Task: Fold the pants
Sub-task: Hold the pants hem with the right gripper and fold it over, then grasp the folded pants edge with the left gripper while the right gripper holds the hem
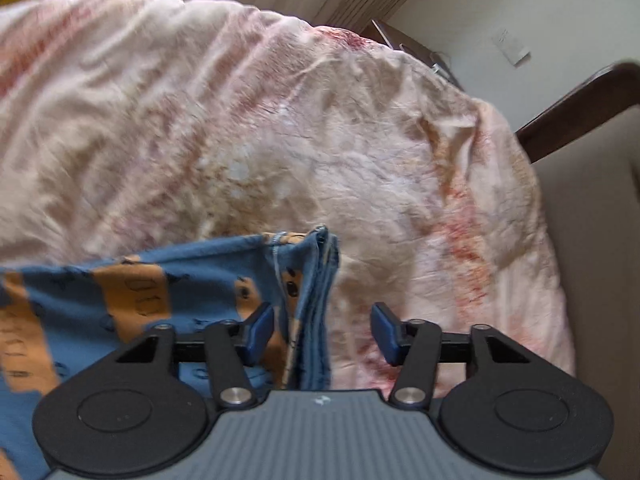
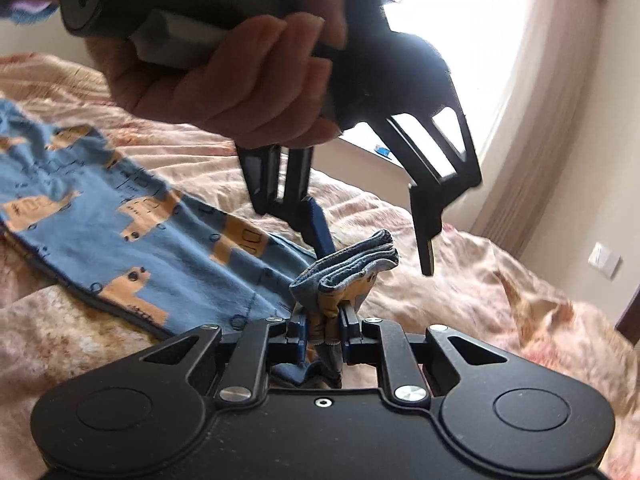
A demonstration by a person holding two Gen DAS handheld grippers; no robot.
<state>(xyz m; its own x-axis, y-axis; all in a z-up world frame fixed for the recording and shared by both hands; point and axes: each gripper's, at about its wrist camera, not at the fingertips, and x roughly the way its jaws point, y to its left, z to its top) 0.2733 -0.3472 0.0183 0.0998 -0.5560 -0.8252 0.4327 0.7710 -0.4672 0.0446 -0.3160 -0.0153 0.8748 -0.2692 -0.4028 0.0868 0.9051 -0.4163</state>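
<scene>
Blue pants [image 1: 140, 292] with an orange print lie across a pink bedspread [image 1: 240, 120]. In the left wrist view my left gripper [image 1: 323, 332] is open. A bunched, folded edge of the pants [image 1: 316, 280] stands between its blue pads, nearer the left pad, and neither pad presses it. In the right wrist view my right gripper [image 2: 323, 330] is shut on a gathered bundle of the pants [image 2: 352, 264]. The rest of the pants [image 2: 100, 220] trails off to the left on the bed. A hand [image 2: 224, 80] holds the left gripper [image 2: 372, 240] just above that bundle, its fingers apart.
The wrinkled bedspread [image 2: 500, 280] fills most of both views. A chair with a dark wooden arm [image 1: 580, 96] stands past the bed's right edge. A bright window [image 2: 440, 20] and a curtain [image 2: 540, 100] are behind the bed, with a wall switch [image 2: 604, 260] to the right.
</scene>
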